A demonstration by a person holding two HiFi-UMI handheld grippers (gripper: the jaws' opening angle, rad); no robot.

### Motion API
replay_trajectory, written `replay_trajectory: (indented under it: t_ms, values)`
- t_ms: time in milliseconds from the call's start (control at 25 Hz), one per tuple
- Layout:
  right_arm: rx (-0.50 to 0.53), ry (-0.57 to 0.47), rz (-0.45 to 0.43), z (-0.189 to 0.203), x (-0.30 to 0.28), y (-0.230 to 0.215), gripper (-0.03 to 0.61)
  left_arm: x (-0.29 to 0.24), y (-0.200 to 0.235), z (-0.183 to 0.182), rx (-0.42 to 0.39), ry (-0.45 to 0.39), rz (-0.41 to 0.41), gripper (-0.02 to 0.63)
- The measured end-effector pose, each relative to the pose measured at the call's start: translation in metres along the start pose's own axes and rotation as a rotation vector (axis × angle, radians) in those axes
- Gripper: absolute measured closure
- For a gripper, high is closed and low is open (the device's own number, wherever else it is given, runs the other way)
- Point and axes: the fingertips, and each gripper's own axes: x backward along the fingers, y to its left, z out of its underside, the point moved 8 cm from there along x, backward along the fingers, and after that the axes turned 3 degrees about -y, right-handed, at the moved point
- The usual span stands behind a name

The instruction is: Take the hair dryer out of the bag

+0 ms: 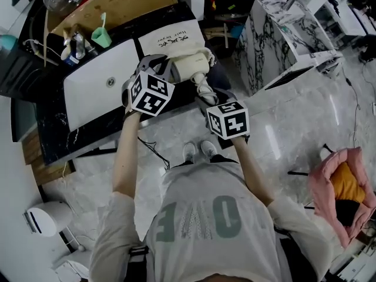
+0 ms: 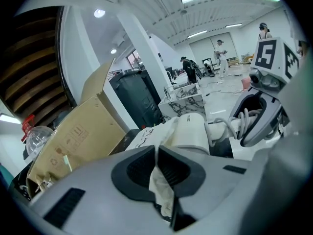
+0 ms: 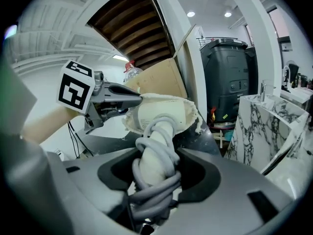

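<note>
- Head view: the bag [image 1: 176, 43] lies at the right end of the counter [image 1: 53, 134], by the edge facing me. The hair dryer [image 1: 191, 66] sticks out of the bag's mouth, with its handle pointing back towards my body. My right gripper [image 1: 207, 96] is at that handle, so the right hand is the nearer one. My left gripper [image 1: 157, 68] is just beside it, at the bag's mouth. Both forearms reach forward and the grippers tip downward.
- Left gripper view: the left gripper [image 2: 157, 151] has its jaws pressed together on a fold of the bag's [image 2: 159, 180] cream cloth. The hair dryer [image 2: 190, 131] lies just past that, to the right. Its handle runs right into the right gripper [image 2: 254, 119].
- Right gripper view: the right gripper [image 3: 156, 163] has its jaws spread wide around the handle [image 3: 154, 146], which has the grey cord wound round it. The pads look to be pressing on it from both sides. The handle's long axis runs straight along the gripper's line, and the dryer's body [image 3: 159, 114] sits ahead, ringed by the bag's rim [image 3: 188, 109]. The left gripper [image 3: 132, 99] pinches that rim on the left.
- My judgement: I should pull back along the handle's line with the right hand while the left hand holds the cloth in place.
</note>
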Motion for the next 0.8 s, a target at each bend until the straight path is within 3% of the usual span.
replay_trajectory:
  t_ms: [400,600,800]
  values:
    - [0.060,-0.146,0.017,-0.038,0.036,0.001,0.328,0.001,0.000,0.007,0.057,-0.016,0.011,0.568]
    - [0.112,-0.365,0.019,-0.074,0.053,0.010,0.328,0.010,-0.007,0.004,0.083,-0.052,-0.011,0.566]
    - [0.145,-0.575,0.014,-0.103,0.064,0.018,0.327,0.028,-0.009,-0.006,0.194,-0.127,-0.024,0.566]
